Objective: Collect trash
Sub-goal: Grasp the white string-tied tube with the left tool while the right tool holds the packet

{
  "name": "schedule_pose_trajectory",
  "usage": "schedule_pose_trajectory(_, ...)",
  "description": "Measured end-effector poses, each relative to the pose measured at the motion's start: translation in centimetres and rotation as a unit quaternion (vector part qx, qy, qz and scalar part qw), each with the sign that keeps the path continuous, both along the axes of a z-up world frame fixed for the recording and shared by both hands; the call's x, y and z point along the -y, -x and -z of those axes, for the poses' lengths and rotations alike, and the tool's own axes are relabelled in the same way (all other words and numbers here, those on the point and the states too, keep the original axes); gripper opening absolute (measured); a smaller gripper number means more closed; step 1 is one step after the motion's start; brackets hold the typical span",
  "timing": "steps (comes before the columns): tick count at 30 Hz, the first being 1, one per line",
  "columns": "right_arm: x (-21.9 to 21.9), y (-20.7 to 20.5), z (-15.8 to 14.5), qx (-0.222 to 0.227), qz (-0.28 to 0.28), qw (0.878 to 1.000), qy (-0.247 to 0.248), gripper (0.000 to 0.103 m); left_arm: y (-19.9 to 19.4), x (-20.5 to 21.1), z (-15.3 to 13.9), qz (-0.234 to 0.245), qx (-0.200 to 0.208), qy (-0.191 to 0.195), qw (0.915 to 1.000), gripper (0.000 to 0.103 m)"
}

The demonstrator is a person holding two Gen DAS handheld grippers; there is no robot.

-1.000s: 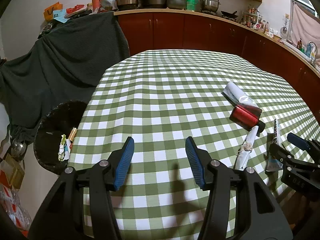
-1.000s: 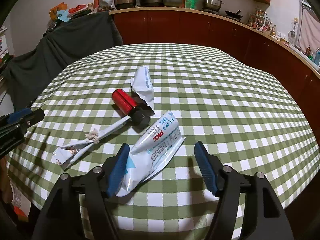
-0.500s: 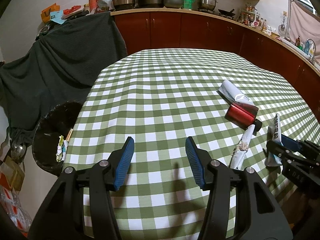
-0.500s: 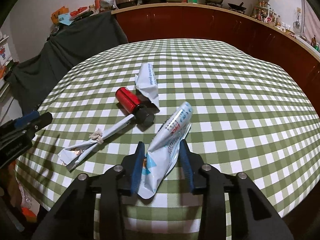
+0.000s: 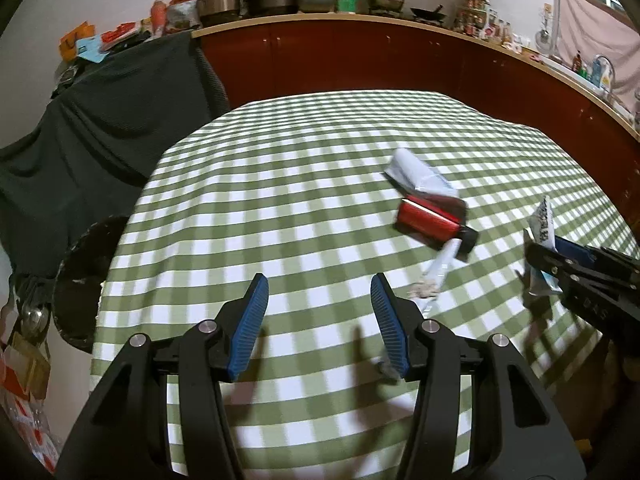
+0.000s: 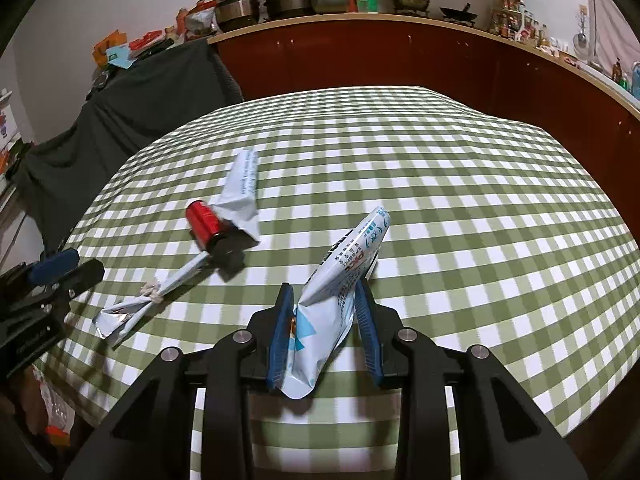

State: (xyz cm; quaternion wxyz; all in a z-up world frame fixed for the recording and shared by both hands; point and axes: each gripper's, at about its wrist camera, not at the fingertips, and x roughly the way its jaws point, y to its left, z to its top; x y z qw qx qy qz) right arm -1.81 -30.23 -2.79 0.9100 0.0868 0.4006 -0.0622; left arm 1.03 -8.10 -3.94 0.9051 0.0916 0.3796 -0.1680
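1. The checked table (image 6: 460, 184) lay mostly bare toward its far edge.
2. The right gripper (image 6: 324, 320), wide open a second earlier, was closing on the white-blue wrapper (image 6: 340, 280), apparently lifted.
3. The left gripper (image 5: 316, 312) hung half open, empty.
4. The red can (image 6: 202, 220), the twisted wrapper (image 6: 160, 296) and the folded packet (image 6: 240, 192) lay left; the black bin (image 5: 80, 276) stood beside the table's edge.

Left wrist view: from above the table's (image 5: 304, 184) near edge toward its left corner, angled down, facing the far counter (image 5: 400, 20). Right wrist view: same heading, from the near edge further right, close over the cloth. Shared: tabletop middle, red can (image 5: 428, 222) (image 6: 202, 220), counter; each sees the other gripper.
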Motion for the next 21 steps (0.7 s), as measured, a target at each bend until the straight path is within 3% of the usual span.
schedule_pose_trajectory(18,1.9,0.1,-0.1,0.005,0.008,1.0,-0.004,0.033,1.0,4.4,2.0,0.062,-0.017,-0.014,0.9979,0.052)
schedule_pose_trajectory(20,1.7,0.1,-0.1,0.004,0.004,1.0,-0.003,0.033,0.8,4.5,2.3,0.064,-0.023,-0.017,0.9975,0.049)
schedule_pose_trajectory(21,1.5,0.0,-0.1,0.004,0.002,1.0,-0.002,0.033,0.8,4.4,2.5,0.066,-0.025,-0.017,0.9974,0.043)
